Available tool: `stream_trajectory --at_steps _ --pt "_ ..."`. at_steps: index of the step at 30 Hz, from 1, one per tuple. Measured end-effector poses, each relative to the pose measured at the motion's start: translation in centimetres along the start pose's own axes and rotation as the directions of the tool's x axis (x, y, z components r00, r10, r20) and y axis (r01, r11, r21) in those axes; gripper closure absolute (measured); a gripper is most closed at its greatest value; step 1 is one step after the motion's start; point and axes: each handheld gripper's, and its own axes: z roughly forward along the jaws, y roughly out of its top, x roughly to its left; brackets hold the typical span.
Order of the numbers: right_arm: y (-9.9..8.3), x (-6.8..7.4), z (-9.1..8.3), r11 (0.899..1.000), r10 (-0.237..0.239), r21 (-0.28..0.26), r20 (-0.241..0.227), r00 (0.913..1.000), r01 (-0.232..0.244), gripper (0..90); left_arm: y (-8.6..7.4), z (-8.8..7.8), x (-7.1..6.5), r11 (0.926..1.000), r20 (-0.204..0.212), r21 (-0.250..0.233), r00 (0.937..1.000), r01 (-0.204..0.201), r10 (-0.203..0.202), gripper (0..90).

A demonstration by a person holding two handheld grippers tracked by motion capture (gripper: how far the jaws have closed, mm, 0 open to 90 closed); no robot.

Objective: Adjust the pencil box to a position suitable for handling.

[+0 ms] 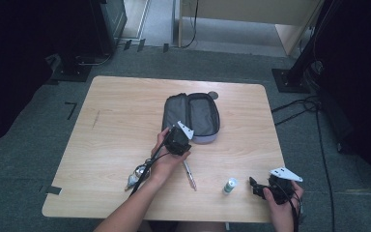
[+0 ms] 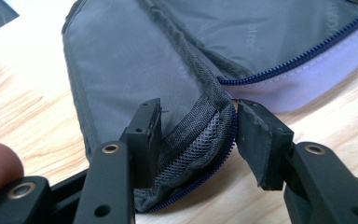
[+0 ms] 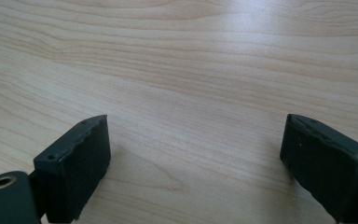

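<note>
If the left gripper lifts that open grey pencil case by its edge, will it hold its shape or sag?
Probably sag: the pencil case is thin fabric, and its mesh-lined rim already buckles between the left gripper jaws. It looks light, lying open with nothing visible inside. The far half would likely drag on the table or fold at the zip.

High view overhead, facing forward; gripper views close, sharing the table (image 1: 125, 111)

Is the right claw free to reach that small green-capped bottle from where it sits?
Probably yes: the right claw stands open beside the bottle, with bare table between them.
</note>
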Motion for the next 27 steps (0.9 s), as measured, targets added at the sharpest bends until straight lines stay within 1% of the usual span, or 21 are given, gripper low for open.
stream_trajectory --at_steps 3,4,6,7,8,10,11,12,13,14,15,16,18,19,22,24,25,27 --pt "0.0 0.0 0.0 1.000 0.000 0.000 0.000 1.0000 0.000 7.9 0.0 0.0 1.2 0.9997 -0.018 0.014 0.9997 0.018 -0.018 53.2" --pt "0.0 0.0 0.0 1.000 -0.002 0.002 0.001 1.0000 0.002 7.9 -0.1 0.0 1.7 0.9994 -0.021 0.016 0.9993 0.031 -0.031 53.4" --pt "0.0 0.0 0.0 1.000 -0.003 0.002 0.002 1.0000 0.003 7.9 -0.2 0.1 2.7 0.9976 -0.016 0.030 0.9979 0.062 -0.062 53.4" --pt "0.0 0.0 0.0 1.000 -0.003 0.002 0.002 1.0000 0.003 7.9 -0.3 0.2 3.2 0.9965 -0.009 0.042 0.9973 0.073 -0.072 53.2" --pt "0.0 0.0 0.0 1.000 -0.003 0.002 0.003 1.0000 0.003 7.9 -0.4 0.3 3.6 0.9956 -0.011 0.046 0.9966 0.082 -0.082 52.4" --pt "0.0 0.0 0.0 1.000 -0.003 0.002 0.003 1.0000 0.003 7.9 -0.5 0.4 4.3 0.9939 -0.023 0.053 0.9951 0.097 -0.096 52.4" --pt "0.0 0.0 0.0 1.000 -0.003 0.002 0.003 1.0000 0.003 7.9 -0.5 0.4 4.3 0.9939 -0.023 0.053 0.9951 0.097 -0.096 52.4" --pt "0.0 0.0 0.0 1.000 -0.003 0.002 0.003 1.0000 0.003 7.9 -0.5 0.5 5.1 0.9921 -0.032 0.057 0.9934 0.112 -0.110 52.5" --pt "0.0 0.0 0.0 1.000 -0.003 0.002 0.003 1.0000 0.003 7.9 -0.5 0.5 5.1 0.9921 -0.032 0.057 0.9934 0.112 -0.110 52.5" --pt "0.0 0.0 0.0 1.000 -0.003 0.002 0.003 1.0000 0.003 7.9 -0.5 0.7 5.8 0.9906 -0.042 0.066 0.9922 0.120 -0.118 52.5" --pt "0.0 0.0 0.0 1.000 -0.003 0.002 0.003 1.0000 0.003 8.0 -0.5 0.7 5.8 0.9906 -0.042 0.066 0.9922 0.120 -0.118 52.5" --pt "0.0 0.0 0.0 1.000 -0.003 0.002 0.003 1.0000 0.003 7.9 -0.6 0.8 6.6 0.9888 -0.058 0.077 0.9906 0.128 -0.123 52.4" --pt "0.0 0.0 0.0 1.000 -0.003 0.002 0.003 1.0000 0.003 7.9 -0.8 1.1 7.5 0.9860 -0.074 0.089 0.9882 0.141 -0.135 52.4" --pt "0.0 0.0 0.0 1.000 -0.003 0.002 0.003 1.0000 0.003 7.9 -0.9 1.2 8.0 0.9843 -0.084 0.096 0.9865 0.148 -0.141 52.1" --pt "0.0 0.0 0.0 1.000 -0.003 0.002 0.002 1.0000 0.003 8.0 -1.3 1.2 9.5 0.9758 -0.113 0.100 0.9766 0.194 -0.183 52.0" --pt "0.0 0.0 0.0 1.000 -0.002 0.002 0.001 1.0000 0.002 7.9 -1.4 0.9 10.4 0.9662 -0.099 0.094 0.9679 0.240 -0.231 50.4" --pt "0.0 0.0 0.0 1.000 -0.002 0.001 0.001 1.0000 0.002 8.0 -1.5 0.7 10.7 0.9633 -0.090 0.088 0.9651 0.254 -0.246 49.2" --pt "0.0 0.0 0.0 1.000 -0.002 0.001 0.001 1.0000 0.002 7.9 -1.5 0.1 10.9 0.9621 -0.087 0.074 0.9627 0.263 -0.256 48.4"
